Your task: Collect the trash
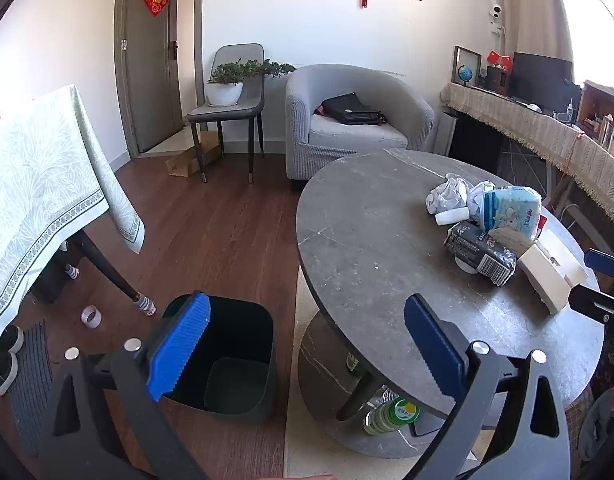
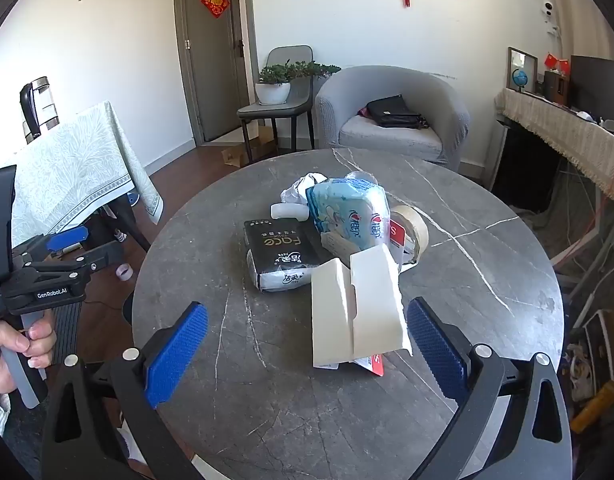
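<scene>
Furthest left stands a table draped in a pale green patterned tablecloth [image 1: 47,184]. On the wooden floor beside it sits a dark, open waste bin [image 1: 227,360], which looks empty as far as its inside shows. The left gripper [image 1: 307,344] hovers above the bin and the near edge of the table, its blue pads spread wide with nothing between them.

To the right is a round grey marble-look table [image 2: 267,420]. All the trash lies in one heap near its middle: a black tissue pack [image 2: 279,256] on the left, a small white bottle [image 2: 289,212] and crumpled white paper [image 2: 303,188] behind it, a light blue tissue pack [image 2: 349,212] leaning in the centre, a folded white cardboard box [image 2: 357,308] nearest the camera, and a roll of beige tape [image 2: 413,232] on the right.

The right gripper [image 2: 307,340] is aimed at the heap, pads wide apart and holding nothing; the cardboard box lies just ahead, between the pad tips, apparently untouched.

Judging by the untouched-looking heap and empty bin, collection has not begun; every piece remains to be carried over.
</scene>
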Action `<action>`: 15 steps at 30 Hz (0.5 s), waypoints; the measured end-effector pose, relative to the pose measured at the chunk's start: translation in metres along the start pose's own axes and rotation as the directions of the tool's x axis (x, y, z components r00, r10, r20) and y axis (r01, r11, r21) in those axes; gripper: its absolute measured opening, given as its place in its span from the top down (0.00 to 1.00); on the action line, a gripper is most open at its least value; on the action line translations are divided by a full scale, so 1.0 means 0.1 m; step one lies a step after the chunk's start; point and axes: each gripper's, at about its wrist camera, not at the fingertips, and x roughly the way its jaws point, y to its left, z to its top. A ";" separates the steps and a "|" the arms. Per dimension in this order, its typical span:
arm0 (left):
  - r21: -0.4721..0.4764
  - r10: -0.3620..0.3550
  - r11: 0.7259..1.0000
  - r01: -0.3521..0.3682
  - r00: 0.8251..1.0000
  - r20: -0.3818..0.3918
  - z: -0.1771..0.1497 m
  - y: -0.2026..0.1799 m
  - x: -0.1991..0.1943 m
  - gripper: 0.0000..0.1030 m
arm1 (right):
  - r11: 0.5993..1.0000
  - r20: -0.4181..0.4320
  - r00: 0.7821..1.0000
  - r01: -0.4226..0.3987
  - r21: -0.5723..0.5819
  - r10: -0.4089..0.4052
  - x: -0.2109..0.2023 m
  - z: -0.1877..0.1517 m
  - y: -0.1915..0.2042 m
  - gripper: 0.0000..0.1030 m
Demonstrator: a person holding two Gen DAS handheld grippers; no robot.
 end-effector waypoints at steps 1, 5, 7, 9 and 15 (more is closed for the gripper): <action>0.000 0.001 1.000 -0.001 1.000 -0.003 0.00 0.00 0.00 0.04 | 1.000 -0.003 1.000 0.003 -0.002 -0.003 0.00 0.00 0.00 0.03; 0.004 0.001 1.000 -0.001 1.000 -0.001 0.00 0.00 -0.01 0.04 | 1.000 -0.003 1.000 0.001 0.001 -0.001 0.00 0.01 0.00 0.03; 0.005 0.000 1.000 0.000 1.000 0.000 0.01 0.00 -0.03 0.04 | 1.000 -0.002 1.000 0.000 0.001 0.000 0.00 0.01 0.00 0.03; 0.009 0.001 1.000 -0.001 1.000 0.003 0.01 0.00 -0.04 0.04 | 1.000 -0.002 1.000 0.000 0.001 0.000 0.00 0.01 0.00 0.03; 0.002 0.003 1.000 -0.003 1.000 -0.008 0.01 0.00 -0.01 0.04 | 1.000 -0.001 1.000 -0.003 0.002 0.003 -0.01 0.01 0.01 0.03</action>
